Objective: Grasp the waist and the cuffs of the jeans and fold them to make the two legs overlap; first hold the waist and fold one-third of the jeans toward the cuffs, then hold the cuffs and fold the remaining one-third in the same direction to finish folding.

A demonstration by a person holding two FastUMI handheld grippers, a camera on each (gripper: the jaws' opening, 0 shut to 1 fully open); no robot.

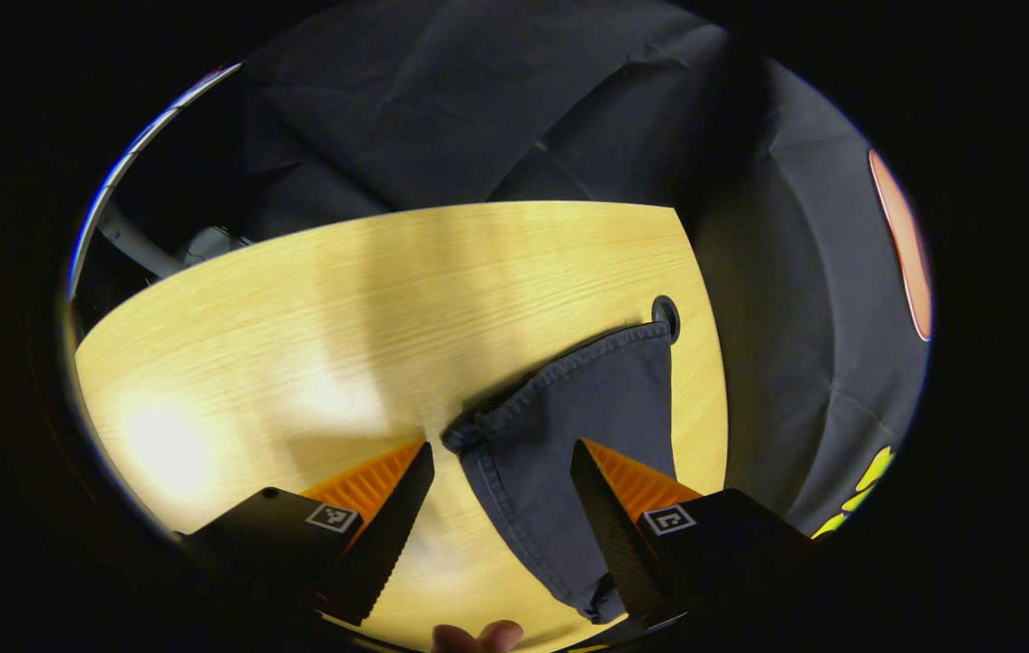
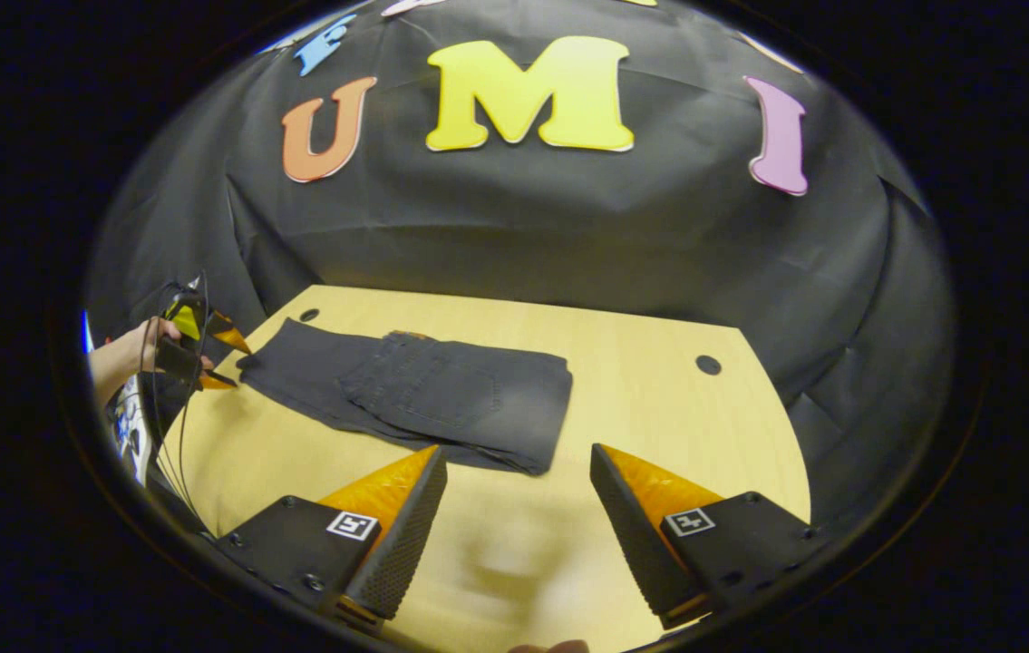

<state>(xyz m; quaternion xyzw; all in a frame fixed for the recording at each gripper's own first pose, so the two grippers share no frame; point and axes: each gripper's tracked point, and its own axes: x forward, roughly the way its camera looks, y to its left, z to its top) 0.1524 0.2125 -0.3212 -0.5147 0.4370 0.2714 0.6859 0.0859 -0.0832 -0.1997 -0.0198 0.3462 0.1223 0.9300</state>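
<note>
Lying apparently between open jaws, jeans (image 1: 559, 426)

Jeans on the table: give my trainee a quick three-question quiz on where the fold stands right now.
1. True or false: the waist part of the jeans is already folded over the legs.
2. Which end does the left hand-held gripper face: A) cuffs B) waist C) bare table?
3. Fill in: both hand-held grippers are ____.

Key: 1 true. 2 A, the cuff end lies between its open fingers, not pinched. 3 open; the right hand-held gripper hovers over wood, near the folded edge.
</note>
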